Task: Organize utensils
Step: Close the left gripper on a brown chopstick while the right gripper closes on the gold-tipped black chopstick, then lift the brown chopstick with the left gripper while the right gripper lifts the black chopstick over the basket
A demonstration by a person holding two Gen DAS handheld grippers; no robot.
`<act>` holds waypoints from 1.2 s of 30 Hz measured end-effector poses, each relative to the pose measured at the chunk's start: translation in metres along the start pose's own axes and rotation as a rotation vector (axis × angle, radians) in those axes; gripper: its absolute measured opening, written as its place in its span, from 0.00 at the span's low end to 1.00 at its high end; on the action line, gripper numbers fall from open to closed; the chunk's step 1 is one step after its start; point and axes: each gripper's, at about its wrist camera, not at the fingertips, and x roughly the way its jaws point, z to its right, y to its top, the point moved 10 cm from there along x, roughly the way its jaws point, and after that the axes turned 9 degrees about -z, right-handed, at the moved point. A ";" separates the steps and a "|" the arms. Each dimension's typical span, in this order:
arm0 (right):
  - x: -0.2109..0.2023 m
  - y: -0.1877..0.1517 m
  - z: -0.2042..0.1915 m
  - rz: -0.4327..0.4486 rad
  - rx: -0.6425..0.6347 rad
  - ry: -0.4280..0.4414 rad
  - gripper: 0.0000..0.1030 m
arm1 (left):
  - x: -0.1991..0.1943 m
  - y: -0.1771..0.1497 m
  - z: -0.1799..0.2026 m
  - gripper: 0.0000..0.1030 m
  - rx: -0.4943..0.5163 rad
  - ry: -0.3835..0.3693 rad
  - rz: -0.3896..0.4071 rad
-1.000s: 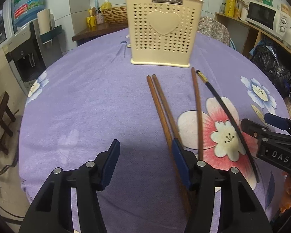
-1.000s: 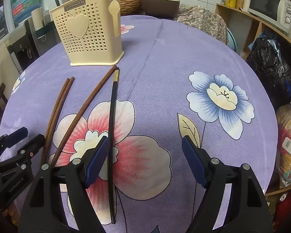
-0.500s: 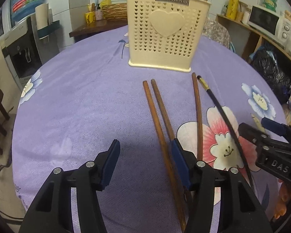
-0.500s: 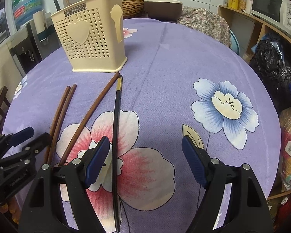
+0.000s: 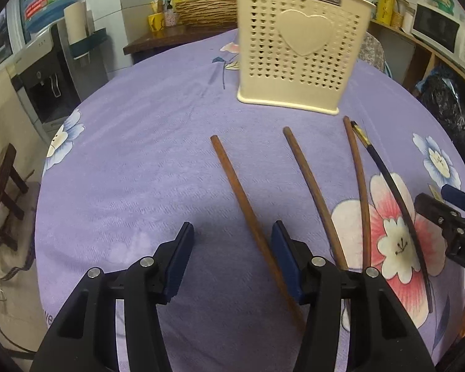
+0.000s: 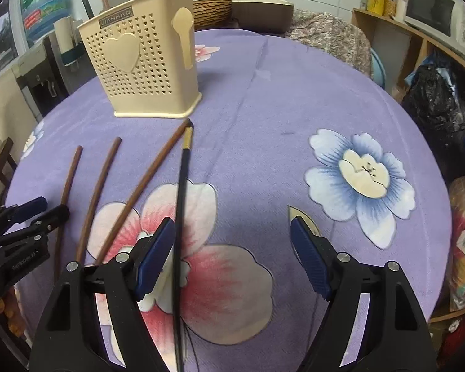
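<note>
Left tongs [image 5: 231,255]: wide open and holding nothing; the leftmost brown chopstick [image 5: 248,214] passes just inside the right pad, and I cannot tell if it touches.
Right tongs [image 6: 232,254]: wide open, nothing held; the black chopstick [image 6: 180,217] lies on the cloth just beside the left pad, on its inner side.
Holder [image 5: 300,46]: cream plastic with heart-shaped holes, standing upright on the table [image 5: 139,155] at 12 o'clock from the left tongs; some handles stick out of its top.
Brown chopsticks: three lie flat on the purple flowered cloth between the holder and the tongs; the middle one [image 5: 313,192] and the right one [image 5: 359,186] spread like a fan, far ends toward the holder.
Black chopstick, far end: a gold band near the tip, just beside the tip of the right brown chopstick, at 5 o'clock from the holder's base.
Microwave [image 5: 440,31]: on a wooden shelf at 2 o'clock, well apart from the table.
</note>
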 end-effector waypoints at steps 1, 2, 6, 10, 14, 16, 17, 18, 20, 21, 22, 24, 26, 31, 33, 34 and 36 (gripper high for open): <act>0.001 0.006 -0.003 0.003 -0.012 0.004 0.74 | 0.001 0.003 0.000 0.51 -0.011 -0.016 -0.001; 0.003 0.011 -0.007 0.005 -0.021 0.010 0.74 | 0.003 0.006 0.000 0.51 -0.018 -0.026 -0.005; 0.012 0.031 -0.020 -0.011 -0.054 0.040 0.69 | 0.011 0.021 -0.004 0.51 -0.047 -0.018 -0.008; 0.031 0.039 -0.027 -0.055 -0.064 0.033 0.53 | 0.018 0.030 -0.015 0.51 -0.078 0.007 -0.007; 0.043 0.045 -0.027 -0.062 -0.058 -0.005 0.45 | 0.020 0.034 -0.019 0.44 -0.091 0.025 0.003; 0.046 0.050 -0.027 -0.056 -0.051 -0.014 0.38 | 0.021 0.037 -0.019 0.37 -0.088 0.039 0.008; 0.048 0.053 -0.028 -0.055 -0.048 -0.013 0.36 | 0.022 0.038 -0.019 0.33 -0.086 0.043 0.010; 0.049 0.056 -0.028 -0.053 -0.048 -0.017 0.31 | 0.024 0.042 -0.018 0.30 -0.080 0.049 0.010; 0.053 0.063 -0.029 -0.051 -0.049 -0.025 0.25 | 0.026 0.047 -0.016 0.26 -0.071 0.054 0.008; 0.055 0.066 -0.032 -0.050 -0.057 -0.027 0.23 | 0.028 0.050 -0.015 0.23 -0.066 0.054 0.006; 0.056 0.068 -0.034 -0.049 -0.068 -0.029 0.18 | 0.028 0.050 -0.013 0.21 -0.063 0.055 0.006; 0.058 0.072 -0.038 -0.053 -0.079 -0.026 0.13 | 0.031 0.056 -0.010 0.11 -0.053 0.058 0.005; 0.058 0.073 -0.040 -0.058 -0.090 -0.022 0.09 | 0.032 0.059 -0.008 0.10 -0.052 0.053 0.001; 0.057 0.072 -0.043 -0.057 -0.107 -0.018 0.09 | 0.033 0.062 -0.004 0.10 -0.040 0.058 0.006; 0.057 0.072 -0.043 -0.055 -0.109 -0.021 0.08 | 0.033 0.061 -0.003 0.09 -0.042 0.051 0.008; 0.057 0.071 -0.044 -0.051 -0.109 -0.018 0.08 | 0.032 0.060 -0.002 0.09 -0.047 0.045 0.008; 0.055 0.068 -0.046 -0.046 -0.106 -0.006 0.08 | 0.032 0.060 0.000 0.09 -0.050 0.035 0.008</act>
